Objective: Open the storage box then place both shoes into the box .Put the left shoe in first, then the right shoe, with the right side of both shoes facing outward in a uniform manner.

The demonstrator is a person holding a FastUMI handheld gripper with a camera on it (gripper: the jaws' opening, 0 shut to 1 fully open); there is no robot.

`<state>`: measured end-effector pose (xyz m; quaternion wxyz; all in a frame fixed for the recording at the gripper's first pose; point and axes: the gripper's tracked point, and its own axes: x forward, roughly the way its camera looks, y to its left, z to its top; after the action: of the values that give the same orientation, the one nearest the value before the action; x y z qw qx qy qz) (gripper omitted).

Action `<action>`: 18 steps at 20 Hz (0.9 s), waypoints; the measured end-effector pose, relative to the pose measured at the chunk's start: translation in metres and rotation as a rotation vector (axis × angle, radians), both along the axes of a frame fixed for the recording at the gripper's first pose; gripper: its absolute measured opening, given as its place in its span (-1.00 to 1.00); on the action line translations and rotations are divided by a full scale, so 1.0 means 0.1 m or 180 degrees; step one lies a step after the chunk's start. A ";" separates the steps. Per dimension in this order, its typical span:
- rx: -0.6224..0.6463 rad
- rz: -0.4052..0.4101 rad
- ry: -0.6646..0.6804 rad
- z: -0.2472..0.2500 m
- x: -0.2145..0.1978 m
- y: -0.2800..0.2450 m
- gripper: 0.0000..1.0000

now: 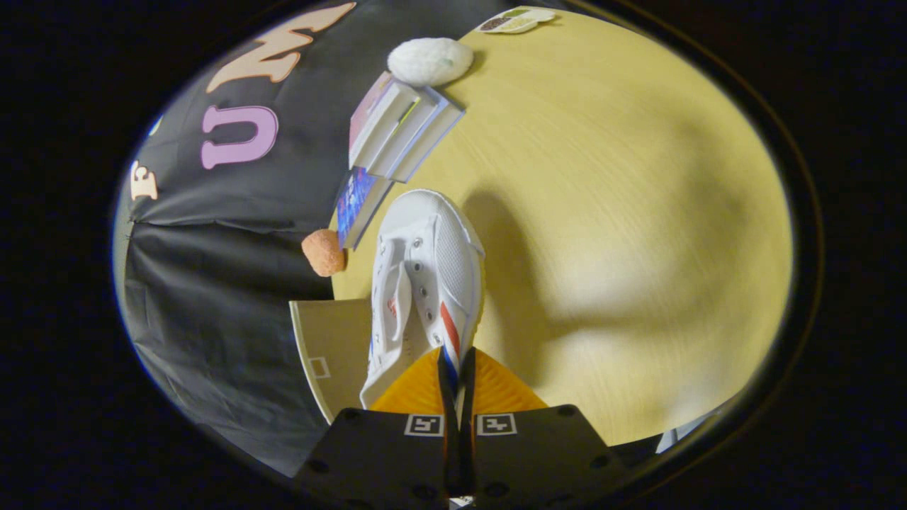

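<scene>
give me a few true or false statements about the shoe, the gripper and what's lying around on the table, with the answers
1. The gripper is shut on the white shoe, pinching its side wall. True.
2. The shoe carries a red and blue stripe near the fingers. True.
3. The gripper's fingers stand wide apart with nothing between them. False: they are nearly together, clamped on the shoe.
4. A stack of books lies beyond the shoe's toe on the table. True.
5. The white fluffy ball sits inside the shoe. False: it lies beyond the books.
6. The orange ball rests on top of the books. False: it sits by the table edge, beside the shoe.
</scene>
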<state>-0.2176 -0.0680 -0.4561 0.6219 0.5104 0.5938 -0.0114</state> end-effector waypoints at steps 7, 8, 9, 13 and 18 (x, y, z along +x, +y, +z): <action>0.0225 -0.0004 -0.0250 0.56 0.36 0.43 -0.95; 0.0247 -0.0002 -0.0286 0.64 0.41 0.51 -0.95; 0.0283 0.0012 -0.0322 0.72 0.46 0.60 -0.95; 0.0352 0.0124 -0.0472 1.01 0.65 1.00 -0.95; 0.0459 0.0288 -0.0593 1.27 0.90 1.70 -0.95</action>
<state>-0.1278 0.1017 -0.3291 0.6360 0.5253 0.5551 0.1069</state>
